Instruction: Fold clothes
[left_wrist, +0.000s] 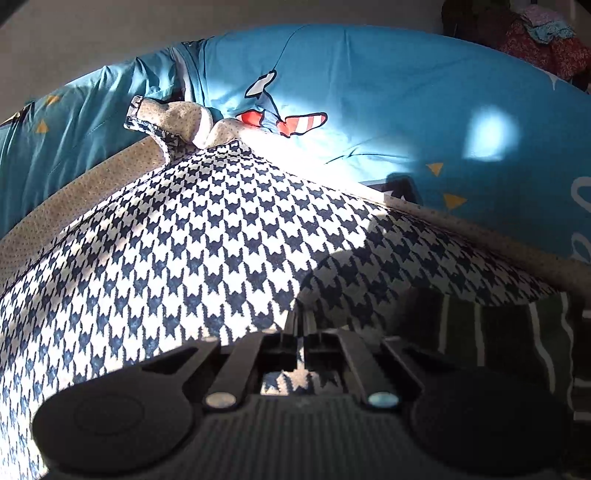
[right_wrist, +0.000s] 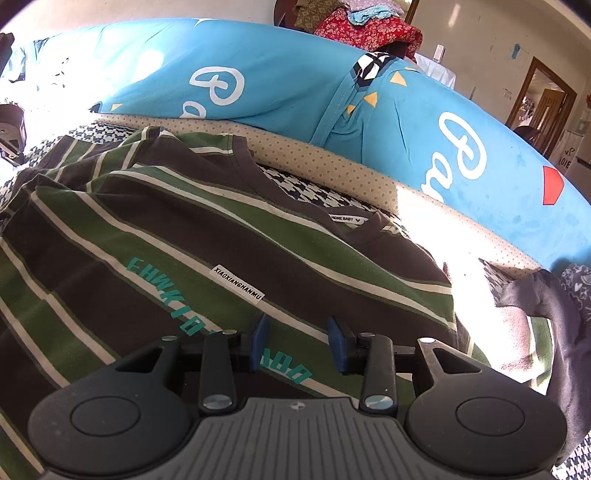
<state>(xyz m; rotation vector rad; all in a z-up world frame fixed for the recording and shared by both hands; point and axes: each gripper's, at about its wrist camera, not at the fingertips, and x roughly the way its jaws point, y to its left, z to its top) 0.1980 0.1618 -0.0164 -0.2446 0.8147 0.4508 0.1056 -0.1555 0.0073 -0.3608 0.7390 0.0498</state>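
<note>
A green, brown and white striped shirt with teal lettering lies spread on a houndstooth cloth, its collar toward the far right. My right gripper hovers open just over the shirt's chest, and nothing sits between its blue pads. In the left wrist view my left gripper is low over the houndstooth cloth with its dark fingers pressed together. Whether they pinch any fabric is hidden in shadow. An edge of the striped shirt shows at its right.
Blue cartoon-print bedding rises behind the work area, with a beige dotted mat edge in front of it. A pile of red and patterned clothes sits at the back. A dark garment lies at the right. Strong sunlight washes out patches.
</note>
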